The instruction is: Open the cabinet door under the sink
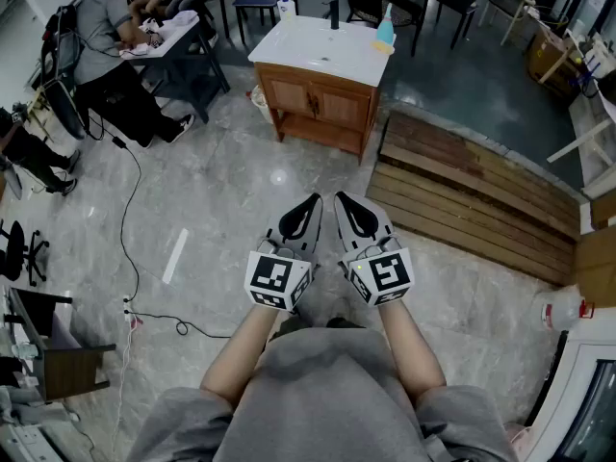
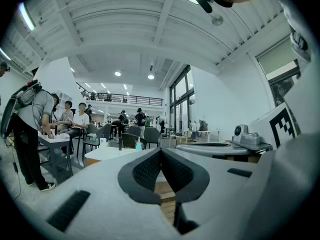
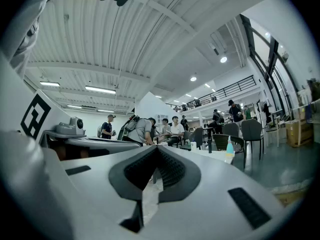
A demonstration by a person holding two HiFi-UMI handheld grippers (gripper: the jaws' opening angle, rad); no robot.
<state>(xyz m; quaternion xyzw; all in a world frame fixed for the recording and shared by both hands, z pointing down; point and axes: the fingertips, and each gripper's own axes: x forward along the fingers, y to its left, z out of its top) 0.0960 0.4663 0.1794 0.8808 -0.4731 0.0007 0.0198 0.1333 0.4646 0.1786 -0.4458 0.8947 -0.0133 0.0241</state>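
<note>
1. Left gripper (image 2: 161, 155): jaws closed pad to pad, nothing between them.
2. Right gripper (image 3: 157, 151): jaws likewise closed at the tips, empty.
3. Both held level, side by side and just apart, low in the head view in front of the person's grey top, pointing toward the cabinet (image 1: 320, 114).
4. Cabinet: wooden, under a white sink top (image 1: 313, 51), its two doors (image 1: 294, 94) closed, an open shelf below. Well apart from both grippers, across grey floor (image 1: 231, 200).
5. On the sink top: black tap (image 1: 334, 12) at the back, blue bottle (image 1: 385, 32) at the right edge.
6. Wooden platform (image 1: 472, 195) just right of the cabinet.
7. Upper left: person (image 1: 101, 32) bent over a table (image 1: 183, 41). Black cable (image 1: 133, 219) trailing over the floor at left.
</note>
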